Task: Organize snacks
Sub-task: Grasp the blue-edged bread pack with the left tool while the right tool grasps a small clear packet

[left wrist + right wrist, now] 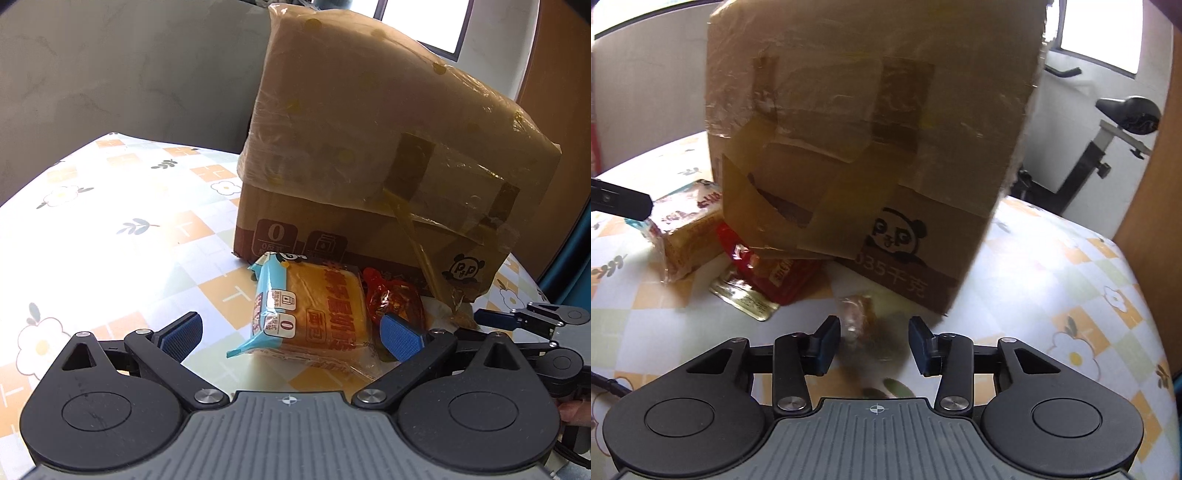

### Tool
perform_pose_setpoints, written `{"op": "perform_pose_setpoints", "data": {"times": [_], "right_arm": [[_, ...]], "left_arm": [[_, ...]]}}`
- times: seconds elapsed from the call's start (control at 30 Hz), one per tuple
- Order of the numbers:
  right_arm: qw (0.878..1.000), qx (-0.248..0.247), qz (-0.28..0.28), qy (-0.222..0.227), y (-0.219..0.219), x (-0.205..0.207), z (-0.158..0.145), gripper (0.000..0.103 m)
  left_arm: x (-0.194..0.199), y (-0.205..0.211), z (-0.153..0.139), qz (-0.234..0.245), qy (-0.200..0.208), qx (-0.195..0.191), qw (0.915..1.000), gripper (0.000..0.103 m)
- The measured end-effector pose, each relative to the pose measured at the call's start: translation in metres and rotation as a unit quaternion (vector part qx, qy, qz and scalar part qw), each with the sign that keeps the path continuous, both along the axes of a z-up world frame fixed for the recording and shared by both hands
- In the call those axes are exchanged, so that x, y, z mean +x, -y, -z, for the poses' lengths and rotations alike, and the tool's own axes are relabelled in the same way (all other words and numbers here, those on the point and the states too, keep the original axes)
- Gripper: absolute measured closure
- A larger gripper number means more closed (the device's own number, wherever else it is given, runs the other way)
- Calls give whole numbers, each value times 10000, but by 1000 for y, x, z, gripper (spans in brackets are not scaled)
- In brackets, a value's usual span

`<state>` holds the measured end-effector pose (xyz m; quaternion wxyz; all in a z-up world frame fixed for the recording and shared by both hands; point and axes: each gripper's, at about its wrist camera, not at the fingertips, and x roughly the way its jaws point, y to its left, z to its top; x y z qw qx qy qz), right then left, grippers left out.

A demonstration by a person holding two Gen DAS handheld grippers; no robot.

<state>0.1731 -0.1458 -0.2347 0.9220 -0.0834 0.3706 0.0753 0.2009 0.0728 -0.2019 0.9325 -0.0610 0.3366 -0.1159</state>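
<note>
A wrapped bread pack (314, 310) with a light blue end lies on the floral tablecloth in front of a taped cardboard box (388, 155). My left gripper (291, 338) is open, its blue pads on either side of the pack, not touching it. A red snack packet (395, 299) lies right of the bread against the box. In the right wrist view my right gripper (873, 345) is open around a small clear-wrapped brown snack (858, 317) on the table. The bread (687, 232), red packet (768, 266) and a gold packet (746, 301) lie to its left, by the box (868, 129).
The table (110, 229) has a floral checked cloth. The right gripper's arm shows at the right edge of the left wrist view (535, 317). An exercise bike (1108, 140) stands beyond the table; a wooden panel (1160, 147) is at the right.
</note>
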Motion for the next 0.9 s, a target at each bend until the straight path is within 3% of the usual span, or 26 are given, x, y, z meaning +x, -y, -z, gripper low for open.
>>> {"op": "perform_pose_setpoints", "data": {"times": [0.13, 0.3, 0.53, 0.7, 0.9], "right_arm": [[9998, 149, -91, 17, -2, 3, 1, 70], [9988, 462, -161, 4, 7, 4, 2, 85], [9980, 623, 5, 41, 16, 2, 2, 86], [9976, 674, 103, 82, 20, 1, 2, 86], [9975, 686, 96, 113, 22, -2, 2, 86]], "left_arm": [[2, 7, 2, 93, -80, 140, 9998, 0], [7, 11, 6, 256, -169, 121, 9995, 1], [19, 21, 4, 370, -29, 267, 9990, 7], [34, 31, 2, 343, 125, 578, 9977, 8], [45, 37, 10, 264, 36, 679, 9973, 11]]}}
